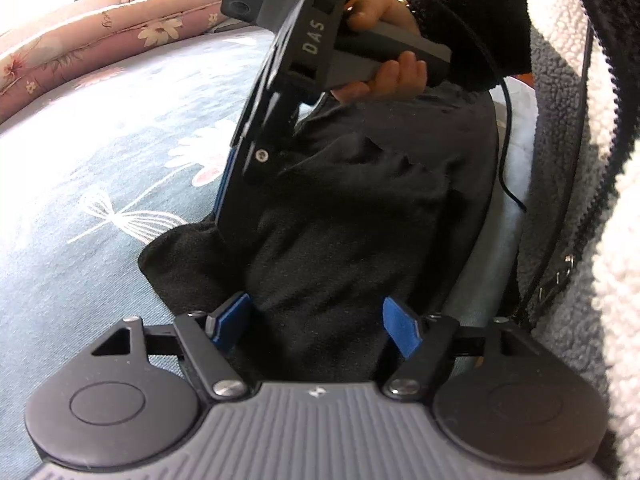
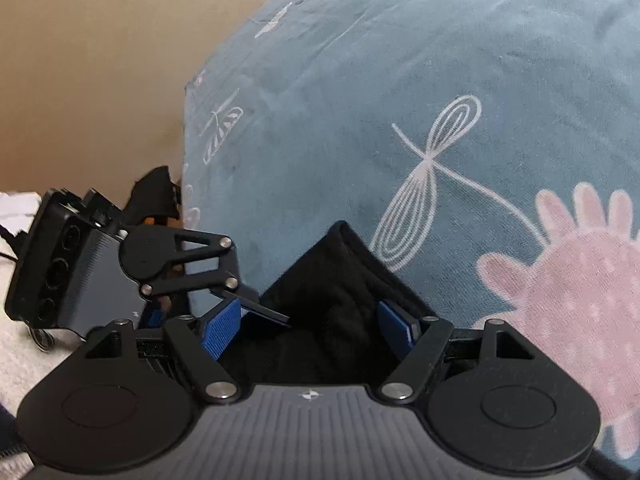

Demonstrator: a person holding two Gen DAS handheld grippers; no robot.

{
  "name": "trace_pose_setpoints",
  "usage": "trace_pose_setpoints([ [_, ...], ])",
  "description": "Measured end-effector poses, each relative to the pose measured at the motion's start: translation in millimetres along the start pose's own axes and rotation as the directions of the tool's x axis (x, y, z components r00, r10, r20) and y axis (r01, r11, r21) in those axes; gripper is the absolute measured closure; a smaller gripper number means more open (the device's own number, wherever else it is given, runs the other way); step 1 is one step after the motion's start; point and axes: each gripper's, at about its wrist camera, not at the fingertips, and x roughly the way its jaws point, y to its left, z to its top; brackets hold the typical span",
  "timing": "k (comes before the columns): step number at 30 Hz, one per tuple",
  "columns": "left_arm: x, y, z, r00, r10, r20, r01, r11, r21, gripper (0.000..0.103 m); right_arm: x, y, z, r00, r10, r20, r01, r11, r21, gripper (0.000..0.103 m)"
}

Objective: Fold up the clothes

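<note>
Straddling black garment (image 1: 344, 216), both grippers apparently open

"DAS" — pale letters on the right tool's (image 1: 240, 184) dark body

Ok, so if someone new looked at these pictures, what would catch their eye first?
Probably the black garment, bunched on the blue bedspread printed with white dragonflies, right between the left gripper fingers. Next, the right gripper, jaws apart with a fold of the same black cloth between them, and a big pink flower print to its right. Above in the left view, a hand in a fuzzy black sleeve grips the other tool's handle.
</note>
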Motion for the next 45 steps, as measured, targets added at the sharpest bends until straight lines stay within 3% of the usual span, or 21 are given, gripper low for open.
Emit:
trace_pose_setpoints([
  [4,3.5,3.2,2.0,1.0,-0.007,-0.003,0.007,1.0,0.01,0.024,2.0,-6.8,7.4,1.0,0.005,-0.003,-0.005,1.0,-0.022,0.023],
  [7,4.2,2.3,1.7,1.0,-0.004,-0.002,0.005,1.0,0.016,0.024,14.7,-4.7,17.0,0.996,0.082,-0.018,-0.083,0.996,-0.04,0.015],
  [15,1.9,2.5,1.9,1.0,-0.004,0.007,0.004,1.0,0.005,0.024,34.6,-17.0,37.6,0.964,0.26,-0.06,-0.259,0.966,0.028,0.015],
  [21,-1.3,3.3,3.6,1.0,0.0,0.011,0.0,1.0,-0.012,0.023,42.6,-22.1,60.1,0.965,0.26,-0.01,-0.259,0.964,0.062,0.015],
  [24,-2.9,3.7,4.5,1.0,0.002,0.013,-0.002,1.0,-0.02,0.024,16.2,-26.5,69.2,0.986,0.124,0.108,-0.131,0.989,0.062,0.015],
  [27,-9.6,10.2,11.8,0.999,0.032,0.042,-0.031,0.999,-0.031,0.024,-15.3,-26.3,68.0,0.979,0.091,0.184,-0.112,0.988,0.107,0.017],
  [29,-9.1,20.3,17.8,0.997,0.032,0.071,-0.029,0.998,-0.054,0.024,-37.5,-12.0,56.8,0.977,0.001,0.212,-0.019,0.996,0.082,0.026],
  [34,22.9,61.2,27.2,0.997,0.066,0.048,-0.056,0.981,-0.185,0.025,-85.7,4.5,4.5,0.96,-0.104,0.261,0.065,0.986,0.155,0.031],
  [39,2.6,63.3,42.0,0.995,0.071,0.074,-0.047,0.959,-0.279,0.025,-111.9,26.8,-67.0,0.907,-0.241,0.346,0.158,0.955,0.253,0.031],
  [42,-11.4,41.2,49.7,0.997,0.032,0.073,-0.014,0.973,-0.231,0.024,-122.1,39.5,-113.0,0.852,-0.338,0.399,0.23,0.928,0.294,0.034],
  [44,-4.9,21.2,51.8,1.0,0.018,0.016,-0.014,0.982,-0.191,0.024,-117.4,47.3,-134.9,0.813,-0.401,0.422,0.301,0.91,0.285,0.034],
  [45,1.5,11.8,51.0,1.0,0.021,-0.023,-0.024,0.985,-0.17,0.024,-111.3,49.2,-141.4,0.807,-0.41,0.424,0.315,0.908,0.278,0.037],
])
